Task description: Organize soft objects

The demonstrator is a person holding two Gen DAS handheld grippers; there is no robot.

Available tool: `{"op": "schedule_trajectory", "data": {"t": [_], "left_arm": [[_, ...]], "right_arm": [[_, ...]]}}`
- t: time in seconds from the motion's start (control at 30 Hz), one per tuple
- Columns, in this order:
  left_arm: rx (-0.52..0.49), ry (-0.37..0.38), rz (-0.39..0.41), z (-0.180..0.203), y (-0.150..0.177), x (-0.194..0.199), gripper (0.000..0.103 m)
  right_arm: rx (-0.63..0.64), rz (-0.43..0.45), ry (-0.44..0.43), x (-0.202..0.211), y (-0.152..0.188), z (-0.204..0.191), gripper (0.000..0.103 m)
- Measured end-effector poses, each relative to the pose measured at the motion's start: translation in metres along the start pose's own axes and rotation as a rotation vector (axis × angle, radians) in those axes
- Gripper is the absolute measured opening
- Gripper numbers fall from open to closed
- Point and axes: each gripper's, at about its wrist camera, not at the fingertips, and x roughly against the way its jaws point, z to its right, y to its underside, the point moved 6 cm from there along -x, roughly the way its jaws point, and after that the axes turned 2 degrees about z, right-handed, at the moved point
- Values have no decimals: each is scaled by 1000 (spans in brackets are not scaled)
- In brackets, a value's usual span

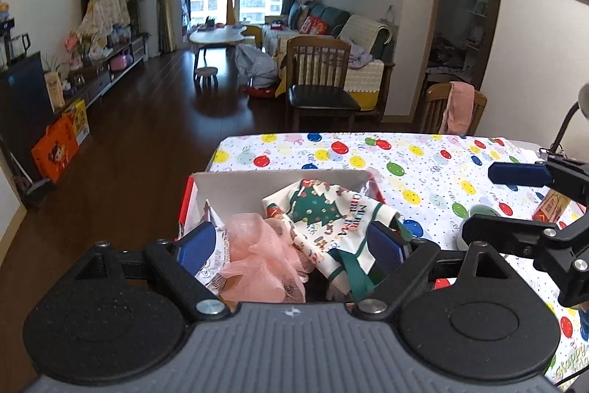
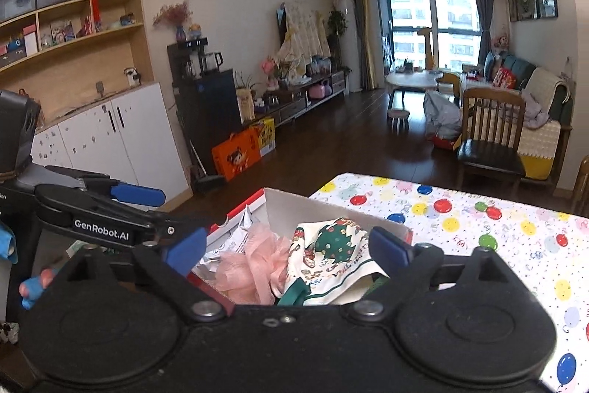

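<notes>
Balloon-print table point(image 1: 405, 164) carries a cardboard box point(image 1: 279, 179) holding a pink mesh sponge point(image 1: 257, 256) and printed cloth point(image 1: 331, 212). Both lie directly ahead between the left gripper point(image 1: 291, 245) fingers, spread apart; right gripper point(image 2: 287, 249) likewise apart, empty.

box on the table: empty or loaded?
Loaded. The open box holds a pink mesh puff and a crumpled Christmas-print cloth; some printed packaging shows at its left side. How deep the pile goes: cannot tell.

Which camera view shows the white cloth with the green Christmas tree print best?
The left wrist view: the white cloth with the green Christmas tree print lies spread in the cardboard box, its lettering visible. The right wrist view shows the cloth more side-on, its right edge hidden by a blue gripper finger.
</notes>
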Motion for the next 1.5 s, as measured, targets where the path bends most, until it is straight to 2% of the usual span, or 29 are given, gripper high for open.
{"op": "schedule_trajectory", "data": {"t": [0.07, 0.27, 0.67, 0.97, 1.5], "left_arm": [[-15, 3, 17, 5, 0, 3, 98], [-31, 14, 59, 18, 2, 12, 101], [-8, 44, 107, 35, 8, 27, 102], [-28, 48, 138, 47, 15, 41, 102], [0, 66, 148, 50, 19, 49, 102]], "right_arm": [[5, 25, 17, 6, 1, 0, 101], [-83, 82, 43, 21, 7, 11, 103], [-148, 128, 165, 39, 21, 18, 103], [-132, 174, 278, 55, 32, 13, 103], [-160, 159, 322, 61, 43, 24, 103]]}}
